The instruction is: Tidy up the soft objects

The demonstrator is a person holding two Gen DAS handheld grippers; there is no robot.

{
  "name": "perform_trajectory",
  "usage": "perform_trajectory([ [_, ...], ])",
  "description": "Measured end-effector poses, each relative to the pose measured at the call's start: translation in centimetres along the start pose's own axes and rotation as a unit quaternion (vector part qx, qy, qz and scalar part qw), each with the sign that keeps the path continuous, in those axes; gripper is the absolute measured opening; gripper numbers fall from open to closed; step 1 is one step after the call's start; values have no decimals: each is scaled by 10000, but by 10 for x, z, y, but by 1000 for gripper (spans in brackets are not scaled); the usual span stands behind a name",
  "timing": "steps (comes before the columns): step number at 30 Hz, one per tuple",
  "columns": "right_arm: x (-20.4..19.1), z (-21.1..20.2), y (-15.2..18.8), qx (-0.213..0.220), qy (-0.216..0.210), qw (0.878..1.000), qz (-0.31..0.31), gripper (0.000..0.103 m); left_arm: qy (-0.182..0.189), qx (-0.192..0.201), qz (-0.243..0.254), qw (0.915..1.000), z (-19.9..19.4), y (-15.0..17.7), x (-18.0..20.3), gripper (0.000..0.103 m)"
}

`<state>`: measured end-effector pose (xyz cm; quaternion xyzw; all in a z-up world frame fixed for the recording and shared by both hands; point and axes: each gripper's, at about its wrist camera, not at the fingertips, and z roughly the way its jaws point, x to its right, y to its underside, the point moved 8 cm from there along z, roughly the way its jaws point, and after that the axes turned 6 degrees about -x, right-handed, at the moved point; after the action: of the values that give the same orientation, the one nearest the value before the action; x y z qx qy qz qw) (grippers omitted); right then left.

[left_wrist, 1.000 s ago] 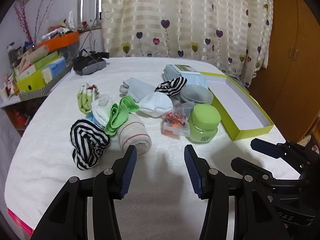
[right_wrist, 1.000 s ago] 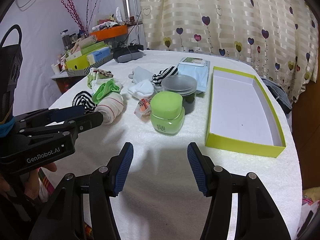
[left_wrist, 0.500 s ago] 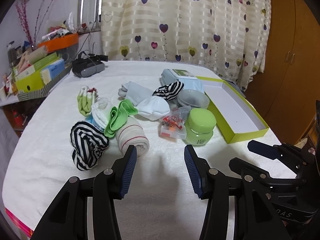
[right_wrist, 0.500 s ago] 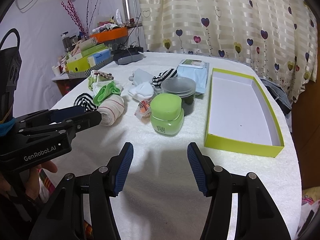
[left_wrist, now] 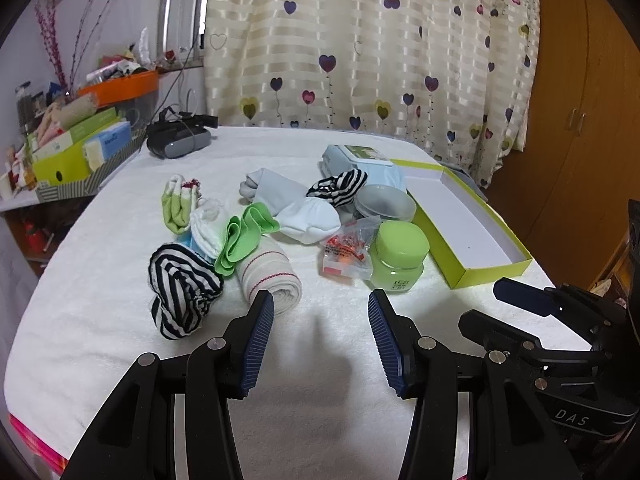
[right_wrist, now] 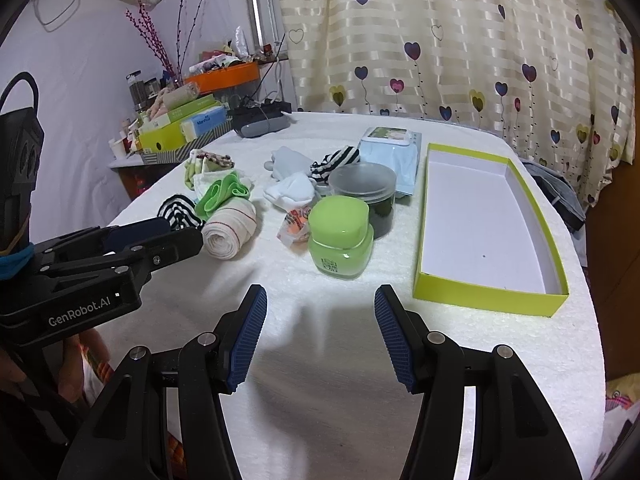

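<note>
A round-edged table draped in a nubbly white terry cloth carries everything. On its right side lies the largest thing, a long shallow cardboard box with lime-green walls and a smooth white inside, holding nothing. Beyond its near-left corner sits a flat soft pack of wipes in pale blue film.

The soft objects lie in a loose heap left of the box. Nearest the left gripper is a cream ribbed cloth roll with thin red stripes, tightly wound into a cylinder. Just left of it is a crumpled black-and-white striped sock bundle; a folded lime-green sock rests across the roll's far end. Behind these lie a white sock, a pale grey sock, a smaller striped sock and a green-and-white pair.

Hard things stand between heap and box: a squat glossy jar with a lime-green lid, a round translucent grey-lidded tub behind it, and a crinkled clear bag with orange contents.

The left gripper's ribbed blue jaws stand wide apart over bare cloth, holding nothing. The right gripper likewise has wide, unfilled jaws.
</note>
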<state>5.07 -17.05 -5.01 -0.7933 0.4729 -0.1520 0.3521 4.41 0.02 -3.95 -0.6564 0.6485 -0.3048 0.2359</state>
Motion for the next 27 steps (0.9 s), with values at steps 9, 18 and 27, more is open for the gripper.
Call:
perform_trajectory([
  [9,-1,-2,0,-10,21,10000,-4,57,69,34,4,10000,-6,0,-1,48],
  [18,0,-3,0,-11,30,10000,-8,57,178,-94,108,9997,-5,2,2,48],
  [27,-1,-4,0,-27,28,10000,-35,57,126,-148,51,9998,2,2,-5,48],
])
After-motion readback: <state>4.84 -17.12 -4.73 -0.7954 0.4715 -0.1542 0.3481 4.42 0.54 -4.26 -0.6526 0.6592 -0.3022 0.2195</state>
